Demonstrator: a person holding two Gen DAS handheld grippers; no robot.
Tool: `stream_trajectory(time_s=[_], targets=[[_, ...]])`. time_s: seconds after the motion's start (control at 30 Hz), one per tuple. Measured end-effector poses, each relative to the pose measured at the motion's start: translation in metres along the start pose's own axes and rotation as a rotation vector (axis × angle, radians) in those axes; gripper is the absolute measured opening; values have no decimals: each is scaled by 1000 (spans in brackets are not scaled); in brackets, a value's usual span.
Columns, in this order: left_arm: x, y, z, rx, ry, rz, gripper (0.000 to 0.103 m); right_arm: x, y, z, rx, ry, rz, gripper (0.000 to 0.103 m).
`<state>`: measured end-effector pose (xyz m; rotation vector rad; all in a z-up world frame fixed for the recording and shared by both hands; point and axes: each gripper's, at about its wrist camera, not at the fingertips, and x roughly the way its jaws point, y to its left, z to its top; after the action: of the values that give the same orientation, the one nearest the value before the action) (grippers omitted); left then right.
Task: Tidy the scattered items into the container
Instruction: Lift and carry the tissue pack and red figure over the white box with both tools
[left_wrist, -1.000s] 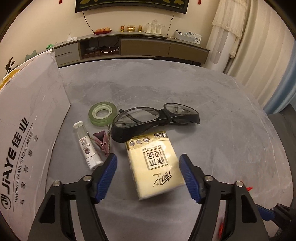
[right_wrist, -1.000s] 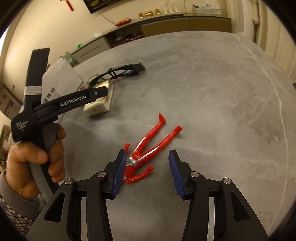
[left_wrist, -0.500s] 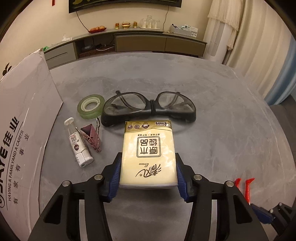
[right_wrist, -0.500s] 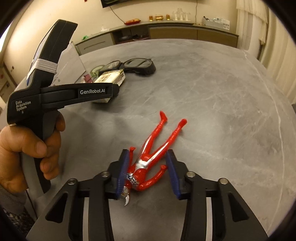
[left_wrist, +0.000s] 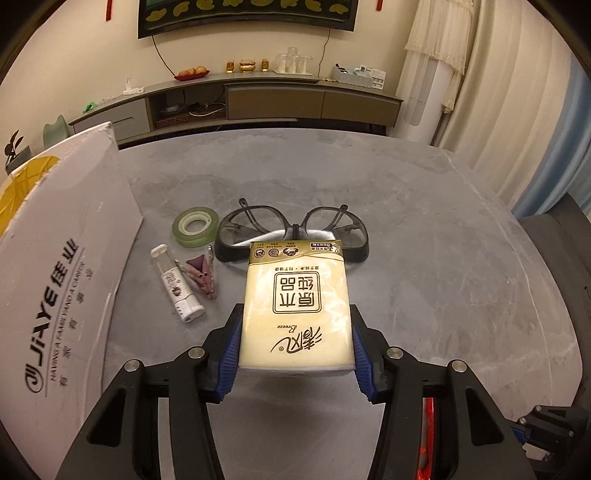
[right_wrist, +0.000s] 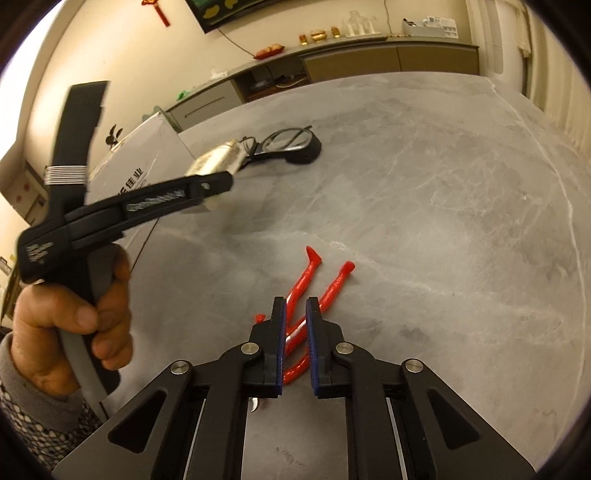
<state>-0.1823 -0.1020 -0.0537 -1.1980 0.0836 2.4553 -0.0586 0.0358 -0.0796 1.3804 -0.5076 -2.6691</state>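
Clamping the tissue pack in the left gripper and pinching the red figure in the right gripper, readying both for carrying to the box.

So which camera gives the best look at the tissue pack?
The left wrist view: the tissue pack fills the centre, label sharp, clamped between the left gripper's blue pads. The right wrist view shows only its blurred gold end beyond that gripper, seen side-on.
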Motion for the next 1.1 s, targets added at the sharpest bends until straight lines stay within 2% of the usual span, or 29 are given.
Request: stream_trajectory(time_s=[0.03,0.07,0.13,0.23,0.37,0.43,0.47,0.63,0.7,0.73,0.77,1.03,1.1], targets=[[-5,1,-1,-7,0,-3,53,0,-1,0,9,2,-2,20],[-10,3,-2,-16,0,-8,53,1,1,-1,10,4,-4,34],[-18,8,-4,-27,-4,-20,53,-1,5,-3,3,-1,-22,43],[-31,13,-4,-39,-14,-34,53,4,17,-7,-47,7,-55,48],[-49,18,-7,-35,-31,-42,53,19,30,-14,-124,33,-110,49],[-56,19,-9,-31,-40,-44,53,20,38,-18,-182,24,-134,44],[-61,19,-9,-30,-46,-45,53,20,39,-19,-193,20,-131,37],[-81,21,-11,-23,-71,-52,53,13,52,-22,-243,3,-111,29],[-88,22,-10,-23,-81,-50,53,7,58,-23,-257,-16,-103,20],[-91,23,-11,-25,-85,-48,53,4,60,-23,-266,-26,-103,11],[-95,25,-11,-27,-90,-47,53,1,62,-23,-271,-28,-98,9],[-120,38,-17,-36,-117,-28,53,6,52,-23,-199,9,-41,9],[-126,39,-18,-33,-125,-27,53,4,47,-22,-161,5,-39,18]])
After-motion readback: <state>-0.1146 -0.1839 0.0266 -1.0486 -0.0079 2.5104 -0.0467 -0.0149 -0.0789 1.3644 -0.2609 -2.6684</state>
